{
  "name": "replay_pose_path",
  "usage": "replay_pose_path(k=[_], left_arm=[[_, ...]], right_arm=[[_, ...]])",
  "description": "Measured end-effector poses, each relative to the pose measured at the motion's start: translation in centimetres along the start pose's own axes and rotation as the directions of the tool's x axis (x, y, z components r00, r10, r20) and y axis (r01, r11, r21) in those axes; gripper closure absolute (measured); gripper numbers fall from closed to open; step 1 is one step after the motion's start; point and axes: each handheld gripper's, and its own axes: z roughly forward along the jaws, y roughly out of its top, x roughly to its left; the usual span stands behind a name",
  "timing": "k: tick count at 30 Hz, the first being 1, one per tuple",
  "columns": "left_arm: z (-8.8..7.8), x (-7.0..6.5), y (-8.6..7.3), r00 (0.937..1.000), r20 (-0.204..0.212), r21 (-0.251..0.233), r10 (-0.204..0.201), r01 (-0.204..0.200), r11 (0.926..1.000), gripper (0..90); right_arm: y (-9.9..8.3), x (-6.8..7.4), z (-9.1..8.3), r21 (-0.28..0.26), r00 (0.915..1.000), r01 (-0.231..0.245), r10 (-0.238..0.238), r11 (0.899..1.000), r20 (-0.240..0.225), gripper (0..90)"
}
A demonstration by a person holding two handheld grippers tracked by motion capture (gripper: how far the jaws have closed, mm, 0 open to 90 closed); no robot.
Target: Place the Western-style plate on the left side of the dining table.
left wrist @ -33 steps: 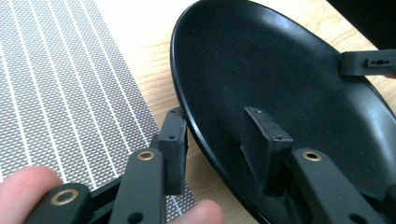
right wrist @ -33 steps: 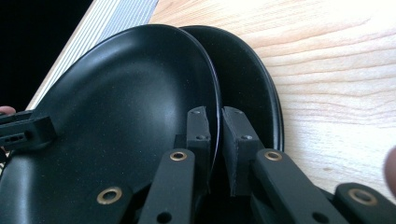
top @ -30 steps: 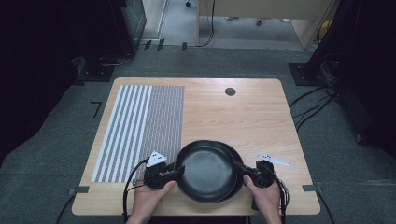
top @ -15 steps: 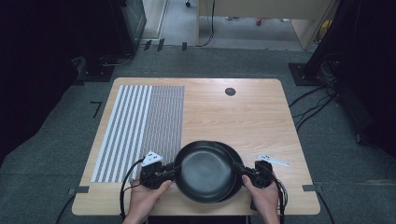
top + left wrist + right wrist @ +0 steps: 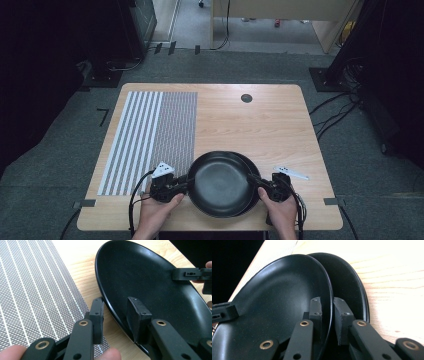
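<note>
- We see two black plates stacked near the near edge of the tabletop [image 5: 280, 125], a little right of its middle.
- The upper plate [image 5: 220, 182] sits shifted to the left, so the lower plate [image 5: 253, 172] shows as a dark crescent along its right side.
- Our left gripper [image 5: 186, 183] comes in from the left, and its fingers [image 5: 97, 315] straddle the upper plate's left rim, one outside and one inside; a sliver of gap shows at the outer one, so we cannot tell whether they press.
- Those fingers have closed a good deal within the last second, with the rim between them.
- Our right gripper [image 5: 252, 179] comes in from the right, and its fingers [image 5: 315, 310] pinch the right rim of the upper plate, one inside the dish and one between the two plates.
- These fingers have just eased apart a little, with the rim between them.
- A striped placemat [image 5: 150, 135] covers the left part of the tabletop, and its near right corner lies just beside the left gripper.
- A small dark round disc [image 5: 246, 98] sits near the far edge, well apart from the plates.
- The wood between the plates and the far edge lies bare.
- Cables [image 5: 335, 112] trail over the grey floor [image 5: 60, 155] to the right of the tabletop.
</note>
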Motion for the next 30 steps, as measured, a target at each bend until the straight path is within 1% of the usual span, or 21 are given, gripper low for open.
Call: replay_pose_path(k=[2, 3, 5, 6, 8, 11, 14, 16, 18, 20, 24, 25, 26, 28, 30], left_arm=[[0.0, 0.0, 0.0, 1.0, 0.0, 0.0, 0.002, -0.002, 1.0, 68.0], [0.0, 0.0, 0.0, 1.0, 0.001, -0.001, 0.003, -0.003, 1.0, 67.9], [0.0, 0.1, 0.0, 0.9999, 0.013, 0.0, 0.001, -0.001, 1.0, 67.8], [0.0, 0.2, 0.0, 0.9998, 0.02, 0.003, -0.001, 0.001, 1.0, 67.6], [0.0, 0.2, 0.0, 0.9998, 0.021, 0.005, 0.002, -0.002, 1.0, 67.4], [0.0, 0.2, 0.0, 0.9997, 0.022, 0.004, 0.003, -0.003, 1.0, 67.4], [0.0, 0.3, -0.1, 0.9996, 0.027, -0.005, -0.001, 0.001, 1.0, 67.7], [0.0, 0.3, -0.2, 0.9995, 0.028, -0.013, -0.012, 0.012, 0.9998, 67.9], [-0.1, 0.2, -0.2, 0.9997, 0.021, -0.017, -0.014, 0.014, 0.9997, 68.3], [-0.2, 0.1, -0.2, 0.9996, 0.02, -0.014, -0.017, 0.018, 0.9997, 69.0], [-0.3, 0.3, -0.3, 0.9974, 0.047, -0.019, -0.053, 0.054, 0.9983, 70.5], [-0.3, 0.3, -0.3, 0.9969, 0.052, -0.017, -0.059, 0.06, 0.9981, 70.8], [-0.4, 0.3, -0.3, 0.9962, 0.059, -0.018, -0.065, 0.066, 0.9977, 71.1], [-0.4, 0.2, -0.3, 0.9961, 0.057, -0.017, -0.067, 0.068, 0.9975, 71.3], [-0.5, 0.1, -0.3, 0.995, 0.061, -0.015, -0.079, 0.08, 0.9967, 71.5]], right_arm=[[-0.1, 0.0, 0.1, -0.007, 0.9998, -0.02, 0.02, 1.0, -0.004, 78.8], [-0.2, -0.1, 0.1, -0.014, 0.9992, -0.038, 0.038, 0.999, -0.009, 79.0], [-0.3, -0.2, 0.2, -0.022, 0.9978, -0.065, 0.064, 0.998, -0.019, 79.5], [-0.4, -0.3, 0.3, -0.029, 0.9957, -0.089, 0.088, 0.996, -0.028, 79.8], [-0.5, -0.5, 0.4, -0.034, 0.9913, -0.124, 0.123, 0.992, -0.048, 81.2], [-0.5, -0.8, 0.4, -0.03, 0.9844, -0.165, 0.162, 0.986, -0.068, 82.5], [-0.6, -1.1, 0.3, -0.028, 0.9742, -0.209, 0.205, 0.978, -0.094, 83.8], [-0.6, -1.1, 0.2, -0.028, 0.9722, -0.217, 0.213, 0.976, -0.096, 84.0], [-0.7, -1.1, 0.3, -0.033, 0.9727, -0.216, 0.212, 0.976, -0.094, 84.0], [-0.7, -1.1, 0.2, -0.041, 0.9695, -0.227, 0.222, 0.973, -0.103, 84.5], [-0.6, -1.0, -0.1, -0.046, 0.9636, -0.247, 0.24, 0.968, -0.117, 85.2], [-0.5, -0.9, -0.2, -0.05, 0.9594, -0.259, 0.251, 0.965, -0.128, 85.5], [-0.5, -0.9, -0.2, -0.053, 0.9587, -0.261, 0.252, 0.964, -0.132, 85.5], [-0.4, -0.7, -0.4, -0.059, 0.9617, -0.249, 0.24, 0.967, -0.133, 85.3], [-0.3, -0.5, -0.6, -0.058, 0.9634, -0.245, 0.237, 0.968, -0.126, 85.1]])
